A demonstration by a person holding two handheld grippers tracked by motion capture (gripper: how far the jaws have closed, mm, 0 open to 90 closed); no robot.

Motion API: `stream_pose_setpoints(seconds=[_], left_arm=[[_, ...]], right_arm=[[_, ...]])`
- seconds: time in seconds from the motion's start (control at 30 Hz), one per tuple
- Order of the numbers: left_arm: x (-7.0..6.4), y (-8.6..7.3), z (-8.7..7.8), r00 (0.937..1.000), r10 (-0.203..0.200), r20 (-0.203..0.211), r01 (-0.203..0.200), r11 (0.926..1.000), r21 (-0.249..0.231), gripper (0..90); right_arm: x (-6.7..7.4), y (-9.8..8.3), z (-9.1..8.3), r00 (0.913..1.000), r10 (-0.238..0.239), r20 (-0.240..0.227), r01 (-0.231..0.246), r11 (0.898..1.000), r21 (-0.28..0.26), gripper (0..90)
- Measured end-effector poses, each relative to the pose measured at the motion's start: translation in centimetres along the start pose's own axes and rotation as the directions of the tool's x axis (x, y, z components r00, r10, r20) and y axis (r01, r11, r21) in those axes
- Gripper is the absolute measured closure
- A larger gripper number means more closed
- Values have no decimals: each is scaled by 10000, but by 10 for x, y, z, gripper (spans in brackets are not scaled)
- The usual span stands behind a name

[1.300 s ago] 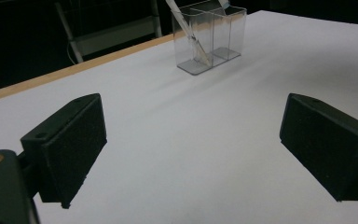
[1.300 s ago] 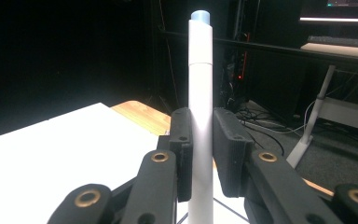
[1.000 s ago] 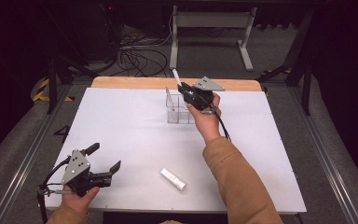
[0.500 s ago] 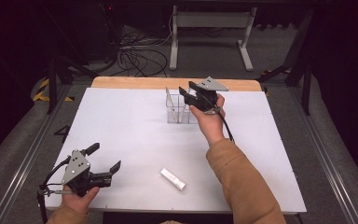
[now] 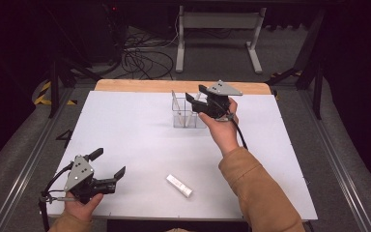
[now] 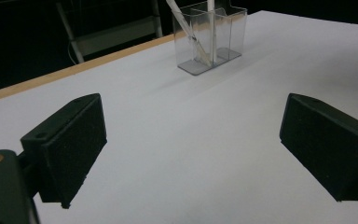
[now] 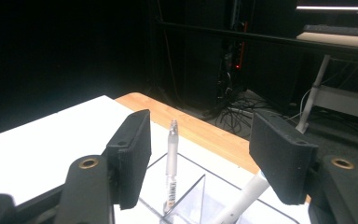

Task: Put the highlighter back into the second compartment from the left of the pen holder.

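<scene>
**Both grippers apart over the white table**

The white table [image 5: 125, 125] spans beneath both grippers. The right gripper [image 5: 196, 99] hovers just above the clear divided holder [image 5: 188, 117], jaws spread and gripping nothing; two pens stand in the holder, one clear pen [image 7: 171, 158] rising between its jaws. The left gripper [image 5: 108, 164] sits at the near left corner, jaws wide and empty. A small white tube [image 5: 179, 185] lies to its right.

Your table [image 5: 125, 125] has a white top with a bare wooden strip along its far edge. On it you have 1 clear divided holder [image 5: 186, 117] near the far edge, with pens leaning inside, and 1 small white tube [image 5: 179, 185] lying flat near the front edge, well apart from it.
</scene>
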State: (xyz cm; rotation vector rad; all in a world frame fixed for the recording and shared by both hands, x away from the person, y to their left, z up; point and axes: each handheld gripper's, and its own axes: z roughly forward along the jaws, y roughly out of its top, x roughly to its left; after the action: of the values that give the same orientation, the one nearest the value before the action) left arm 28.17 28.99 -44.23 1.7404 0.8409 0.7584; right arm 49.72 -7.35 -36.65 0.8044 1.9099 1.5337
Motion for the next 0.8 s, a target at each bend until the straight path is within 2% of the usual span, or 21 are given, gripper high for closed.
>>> stream_pose_setpoints(seconds=[0.1,0.23,0.33,0.47,0.6,0.8], left_arm=[[0,0,0,10000,17,9,-17,10000,7,78],[1,0,0,10000,29,4,-29,10000,-4,78],[0,0,0,10000,27,19,-27,10000,12,78],[0,1,0,10000,48,18,-48,10000,-3,78],[0,0,1,10000,17,33,-17,10000,22,78],[0,1,1,10000,46,57,-46,10000,-8,78]], right_arm=[[3,2,-4,9999,-122,-60,122,9999,48,357],[7,4,-12,9996,-17,-270,29,9991,432,322],[13,4,-18,9991,-47,-426,76,9978,663,318],[20,7,-26,9972,47,-744,4,9977,680,317],[30,9,-39,9947,-90,-1029,168,9971,745,317],[42,7,-55,9902,144,-1387,26,9926,1213,307]])
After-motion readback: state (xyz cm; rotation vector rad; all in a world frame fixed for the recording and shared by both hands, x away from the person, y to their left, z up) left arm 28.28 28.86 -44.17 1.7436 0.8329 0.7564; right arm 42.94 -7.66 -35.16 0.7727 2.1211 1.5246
